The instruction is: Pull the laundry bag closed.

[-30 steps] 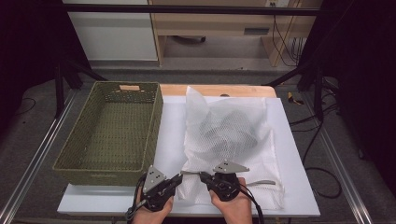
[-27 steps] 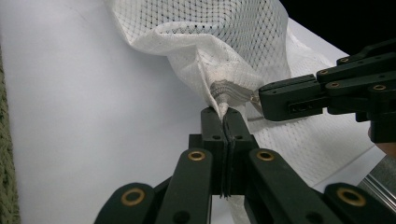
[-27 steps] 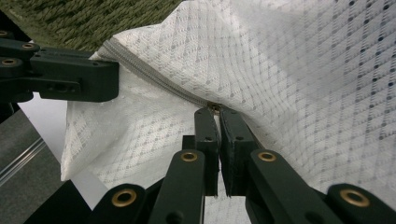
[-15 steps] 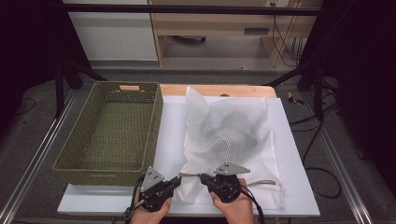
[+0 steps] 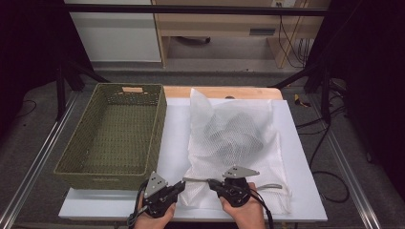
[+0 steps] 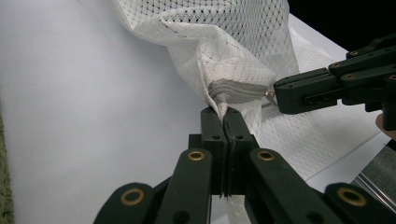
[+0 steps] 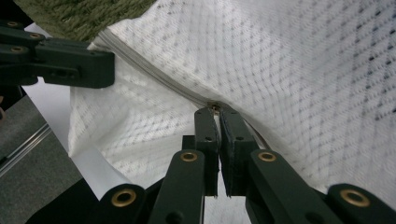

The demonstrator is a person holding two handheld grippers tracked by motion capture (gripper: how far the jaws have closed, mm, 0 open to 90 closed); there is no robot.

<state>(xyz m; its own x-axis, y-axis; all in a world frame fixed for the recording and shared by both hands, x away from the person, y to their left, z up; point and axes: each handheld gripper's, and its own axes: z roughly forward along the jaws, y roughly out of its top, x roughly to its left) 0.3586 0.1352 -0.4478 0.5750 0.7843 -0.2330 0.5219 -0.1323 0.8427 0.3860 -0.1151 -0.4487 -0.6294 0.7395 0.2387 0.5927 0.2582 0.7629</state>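
1. Looking down from the high view, we see the white mesh bag (image 5: 234, 143) lying on the white table (image 5: 305, 191), just right of the green woven basket (image 5: 112, 136), with something dark inside the bag
2. We hold the left gripper (image 5: 180, 185) and the right gripper (image 5: 212, 182) at the bag's near edge, close together
3. Our left gripper view adds what the high view cannot: the jaws are pressed together on the bag's fabric at the end of the grey zipper (image 6: 236, 91)
4. Our right gripper view shows its jaws pinched on the zipper pull (image 7: 214, 106), partway along the zipper
5. A tan label (image 5: 132, 89) sits on the basket's far rim; we cannot read any writing on it
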